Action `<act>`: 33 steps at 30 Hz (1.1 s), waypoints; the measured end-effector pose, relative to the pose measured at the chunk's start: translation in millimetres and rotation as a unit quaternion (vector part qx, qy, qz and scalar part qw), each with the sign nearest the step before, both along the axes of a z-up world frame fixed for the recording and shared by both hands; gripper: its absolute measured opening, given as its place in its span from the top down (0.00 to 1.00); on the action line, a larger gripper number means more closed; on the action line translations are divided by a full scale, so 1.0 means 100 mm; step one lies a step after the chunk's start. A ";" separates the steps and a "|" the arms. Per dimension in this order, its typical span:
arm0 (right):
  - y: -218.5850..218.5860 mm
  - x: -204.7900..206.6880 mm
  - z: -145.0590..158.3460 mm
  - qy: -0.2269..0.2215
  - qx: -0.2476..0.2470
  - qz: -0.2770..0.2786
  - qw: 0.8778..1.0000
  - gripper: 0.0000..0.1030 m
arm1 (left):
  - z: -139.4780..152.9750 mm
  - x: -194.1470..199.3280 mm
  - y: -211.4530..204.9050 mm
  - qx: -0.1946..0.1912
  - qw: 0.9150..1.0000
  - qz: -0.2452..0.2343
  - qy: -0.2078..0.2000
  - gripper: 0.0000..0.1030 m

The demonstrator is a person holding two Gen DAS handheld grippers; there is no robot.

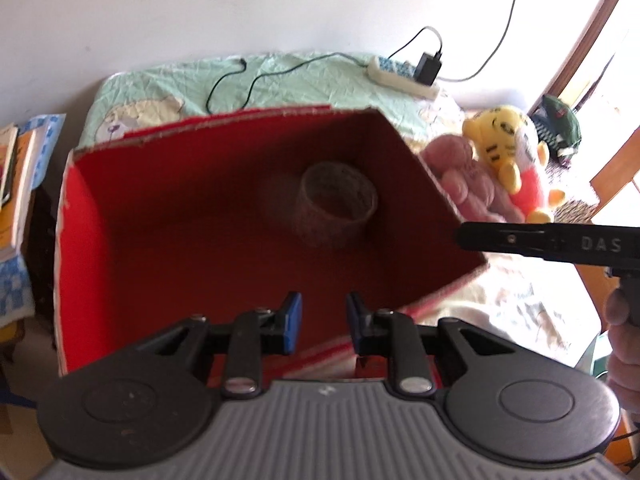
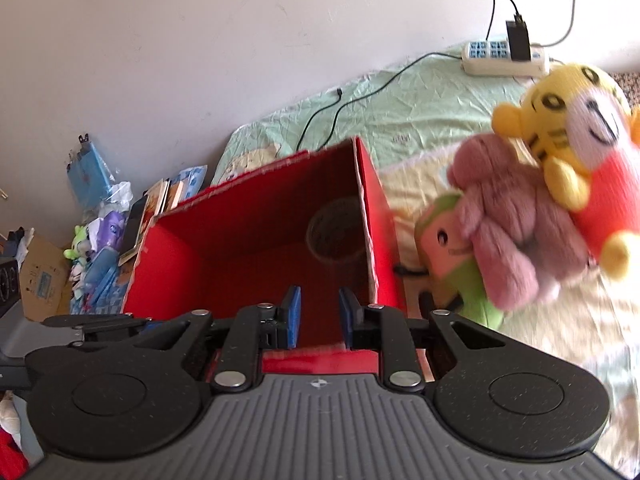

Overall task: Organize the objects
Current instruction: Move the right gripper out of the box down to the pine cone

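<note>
A red cardboard box (image 1: 192,232) stands open on the bed with a roll of tape (image 1: 336,204) lying on its floor. My left gripper (image 1: 324,320) hovers over the box's near rim, open, with nothing between its blue pads. My right gripper (image 2: 319,316) is also open and empty, at the near right corner of the box (image 2: 240,256), and the tape roll (image 2: 336,232) shows inside. Right of the box lie a yellow tiger plush (image 2: 576,128), a pink plush (image 2: 508,216) and a green and pink plush (image 2: 452,248). The right gripper (image 1: 480,238) reaches in from the right.
A white power strip (image 1: 400,74) with a black charger and cable lies on the green quilt (image 1: 300,80) by the wall. Books (image 1: 16,184) are stacked left of the box. Toys, packets and a cardboard carton (image 2: 44,276) clutter the floor at left.
</note>
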State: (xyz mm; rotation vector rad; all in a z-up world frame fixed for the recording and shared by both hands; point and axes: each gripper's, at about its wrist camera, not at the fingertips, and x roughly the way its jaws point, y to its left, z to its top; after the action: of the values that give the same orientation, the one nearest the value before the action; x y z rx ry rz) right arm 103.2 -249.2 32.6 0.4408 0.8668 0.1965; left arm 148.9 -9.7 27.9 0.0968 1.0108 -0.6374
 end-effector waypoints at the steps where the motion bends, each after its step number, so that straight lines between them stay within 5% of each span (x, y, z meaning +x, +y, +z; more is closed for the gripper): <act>1: -0.01 -0.03 -0.01 0.001 0.002 0.002 1.000 0.78 | 0.02 -0.05 -0.01 0.008 1.000 0.010 -0.013 0.76; 13: -0.14 -0.35 0.00 -0.022 0.006 0.050 0.998 0.78 | 0.31 -0.53 -0.10 0.042 0.993 0.090 -0.060 0.60; 33: -0.27 -0.60 -0.23 0.014 0.022 0.109 0.994 0.75 | 0.05 -1.09 -0.45 0.105 0.976 0.188 -0.030 0.36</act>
State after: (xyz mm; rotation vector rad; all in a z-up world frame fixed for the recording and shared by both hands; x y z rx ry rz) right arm 42.8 -276.4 9.4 0.3891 0.9406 0.4120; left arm 39.6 -54.5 33.3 0.1060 1.0018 -0.1796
